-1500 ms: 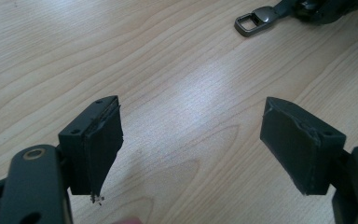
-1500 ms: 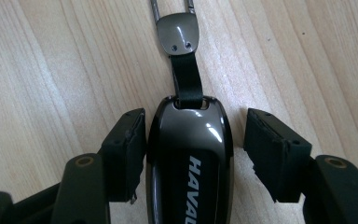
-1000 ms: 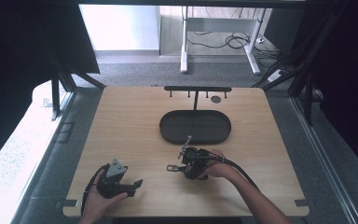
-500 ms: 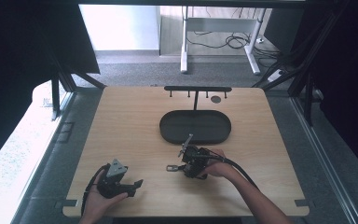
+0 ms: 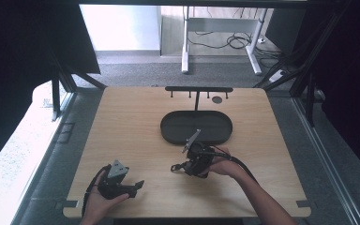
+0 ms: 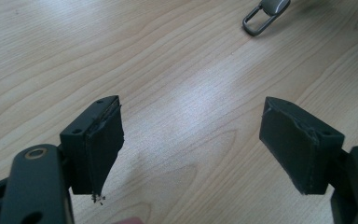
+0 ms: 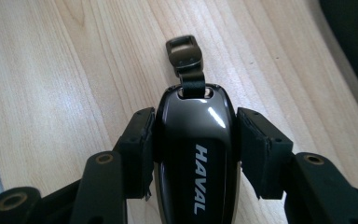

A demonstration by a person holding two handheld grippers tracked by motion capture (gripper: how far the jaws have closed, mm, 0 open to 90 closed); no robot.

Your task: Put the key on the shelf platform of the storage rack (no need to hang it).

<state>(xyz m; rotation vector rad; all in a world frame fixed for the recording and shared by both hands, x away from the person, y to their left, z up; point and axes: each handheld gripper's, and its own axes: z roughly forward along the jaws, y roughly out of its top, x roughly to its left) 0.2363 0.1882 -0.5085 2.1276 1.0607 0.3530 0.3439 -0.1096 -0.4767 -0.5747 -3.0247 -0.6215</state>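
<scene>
A glossy black car key fob with white HAVAL lettering lies lengthwise between my right gripper's jaws, and both pads press on its sides. A short strap with a metal loop sticks out of its front end over the wooden table. In the high view the right gripper is just in front of the black oval tray and points left. My left gripper is at the front left, open, with bare wood between its jaws. The key's metal loop lies farther off ahead of it.
A black rack with small hooks stands behind the tray, with a small dark disc beside its post. The wooden table ends close behind both hands at its front edge.
</scene>
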